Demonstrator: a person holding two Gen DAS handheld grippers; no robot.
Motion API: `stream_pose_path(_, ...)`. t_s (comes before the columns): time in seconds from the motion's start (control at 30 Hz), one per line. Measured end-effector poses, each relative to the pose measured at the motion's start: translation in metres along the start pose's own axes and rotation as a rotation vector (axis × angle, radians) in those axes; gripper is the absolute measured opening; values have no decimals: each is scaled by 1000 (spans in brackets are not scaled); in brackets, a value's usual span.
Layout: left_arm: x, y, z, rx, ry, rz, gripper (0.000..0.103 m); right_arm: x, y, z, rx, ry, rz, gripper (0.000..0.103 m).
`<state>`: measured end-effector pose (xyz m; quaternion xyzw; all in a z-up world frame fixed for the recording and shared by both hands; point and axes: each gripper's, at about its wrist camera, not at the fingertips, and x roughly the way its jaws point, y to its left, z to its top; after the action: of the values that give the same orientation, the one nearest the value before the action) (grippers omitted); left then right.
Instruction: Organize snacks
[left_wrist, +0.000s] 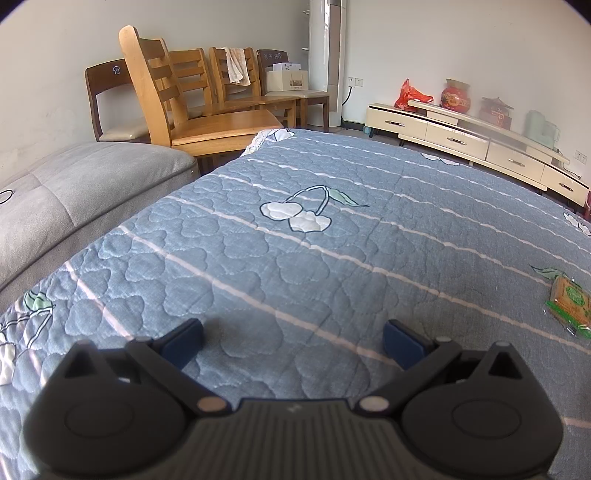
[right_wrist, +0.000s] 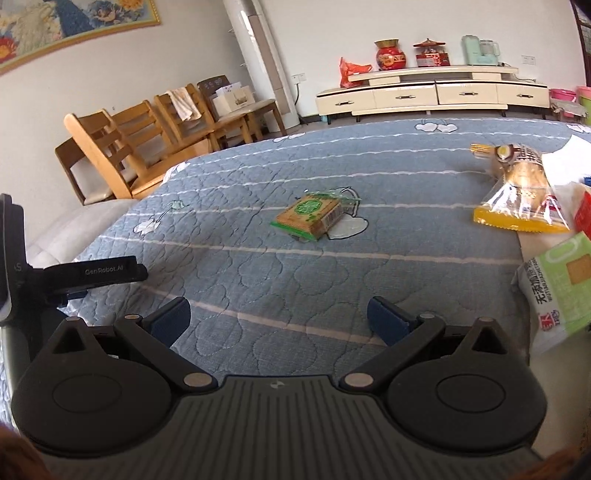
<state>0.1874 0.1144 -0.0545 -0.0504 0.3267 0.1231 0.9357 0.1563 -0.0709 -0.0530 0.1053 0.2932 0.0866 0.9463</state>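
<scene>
Both the left gripper (left_wrist: 293, 343) and right gripper (right_wrist: 279, 319) are hovering spread over the quilt (right_wrist: 258, 266); a biscuit pack (right_wrist: 310, 214) is lying ahead, apparently sealed.

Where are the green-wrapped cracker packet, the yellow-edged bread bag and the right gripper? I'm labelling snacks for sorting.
green-wrapped cracker packet (right_wrist: 309, 216): right wrist view, on its printed top face.
yellow-edged bread bag (right_wrist: 524, 192): right wrist view, on the clear middle of the bag.
right gripper (right_wrist: 279, 319): right wrist view, midway between its open fingertips.

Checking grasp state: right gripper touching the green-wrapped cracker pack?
Apart. Right wrist view: right gripper is open, with bare blue quilt between it and the green-wrapped cracker pack.
</scene>
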Motion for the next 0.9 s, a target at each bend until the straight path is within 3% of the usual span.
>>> stream_pose_path(0.4,0,0,0,0,0,0,103,1,-3,-1,54,-19,41,103)
stream_pose_path(0.63,0,0,0,0,0,0,103,0,8,1,0,-22,-15,103)
stream_pose_path(0.77,0,0,0,0,0,0,103,-27,31,-1,-123,-83,-98,103)
stream_pose_path(0.9,0,0,0,0,0,0,103,-85,48,-3,-248,-203,-166,103)
